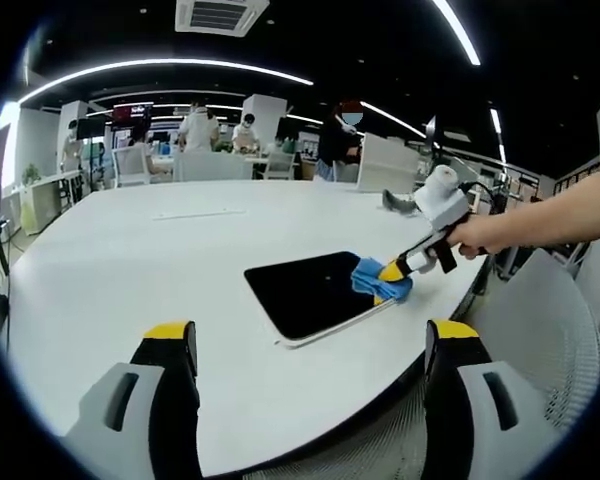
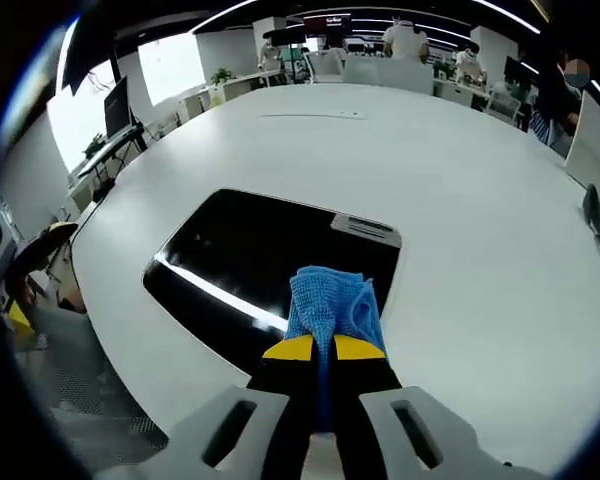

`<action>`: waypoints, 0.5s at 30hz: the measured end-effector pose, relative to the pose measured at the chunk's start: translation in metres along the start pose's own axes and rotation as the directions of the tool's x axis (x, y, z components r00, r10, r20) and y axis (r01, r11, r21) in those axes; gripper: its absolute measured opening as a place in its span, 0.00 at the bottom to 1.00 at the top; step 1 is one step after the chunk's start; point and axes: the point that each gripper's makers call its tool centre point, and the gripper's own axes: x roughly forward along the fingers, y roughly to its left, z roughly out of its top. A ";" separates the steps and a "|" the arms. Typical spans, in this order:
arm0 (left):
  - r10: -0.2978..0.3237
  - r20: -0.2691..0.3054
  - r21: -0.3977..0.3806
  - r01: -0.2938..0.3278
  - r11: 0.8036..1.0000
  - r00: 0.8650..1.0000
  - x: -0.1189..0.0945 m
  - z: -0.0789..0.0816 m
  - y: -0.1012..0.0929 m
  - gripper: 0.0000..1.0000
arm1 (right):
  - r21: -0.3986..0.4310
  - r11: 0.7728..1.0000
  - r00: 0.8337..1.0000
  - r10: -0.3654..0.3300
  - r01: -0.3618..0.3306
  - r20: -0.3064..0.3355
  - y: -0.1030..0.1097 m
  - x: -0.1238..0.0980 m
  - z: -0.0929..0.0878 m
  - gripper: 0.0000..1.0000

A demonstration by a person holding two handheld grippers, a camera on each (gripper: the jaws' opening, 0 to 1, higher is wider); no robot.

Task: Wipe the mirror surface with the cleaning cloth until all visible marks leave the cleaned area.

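The right gripper (image 2: 323,348), clamped on the soft, limp cloth (image 2: 330,305), presses it to the fragile mirror (image 2: 240,260); the left gripper (image 1: 315,345) hovers wide open.

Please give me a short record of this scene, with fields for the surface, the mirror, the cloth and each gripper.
surface: white table
mirror: lies flat on the table, dark, reflecting ceiling lights
cloth: blue, pressed on the mirror near one edge
right gripper: shut on the cloth, held by a hand
left gripper: open, holds nothing, above the table short of the mirror
marks on mirror: cannot tell
background: people and desks
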 end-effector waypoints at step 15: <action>-0.008 -0.005 0.005 0.008 1.000 1.000 -0.002 0.000 -0.002 0.95 | -0.024 1.000 0.999 0.019 -0.018 0.032 0.007 -0.007 -0.006 0.00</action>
